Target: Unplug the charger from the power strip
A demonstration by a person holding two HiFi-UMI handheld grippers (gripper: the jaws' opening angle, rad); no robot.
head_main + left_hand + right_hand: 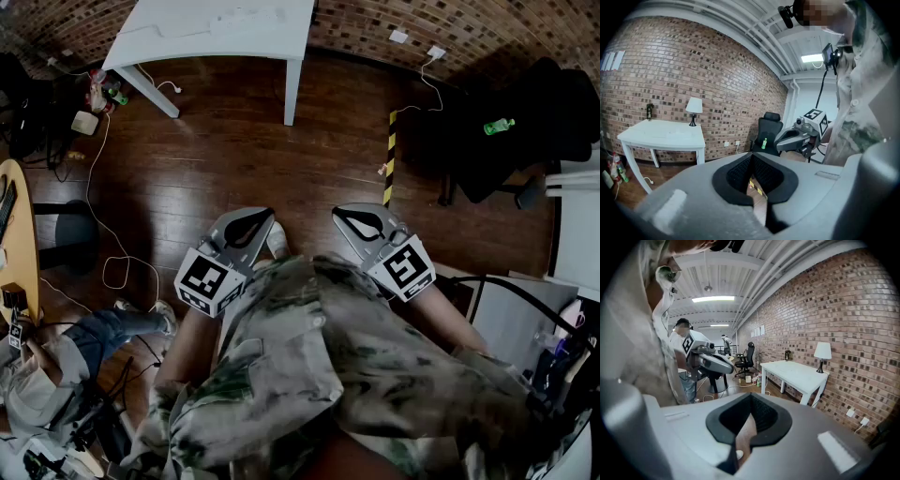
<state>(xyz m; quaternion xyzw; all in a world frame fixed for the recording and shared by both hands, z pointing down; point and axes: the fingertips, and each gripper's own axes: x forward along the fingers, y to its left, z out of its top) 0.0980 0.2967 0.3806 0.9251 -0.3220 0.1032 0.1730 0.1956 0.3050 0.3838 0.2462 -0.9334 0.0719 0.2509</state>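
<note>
My left gripper (258, 218) and right gripper (347, 217) are held side by side in front of my chest, high over the dark wooden floor (234, 159). Both are shut with nothing between the pads. The left gripper view looks past the left gripper (751, 157) at the right gripper (792, 137). The right gripper view looks past the right gripper (751, 398) at the left gripper (715, 363). A white table (281, 37) stands far ahead with a pale long object (246, 16) on it, too small to identify. I cannot make out a charger or power strip for certain.
A white plug and cable (434, 54) hang at the brick wall's outlets. A black office chair (516, 131) carries a green bottle (499, 125). Yellow-black tape (390, 155) marks the floor. Loose cables (112, 267) run at left, near a seated person (66, 361). A lamp (694, 107) stands on the table.
</note>
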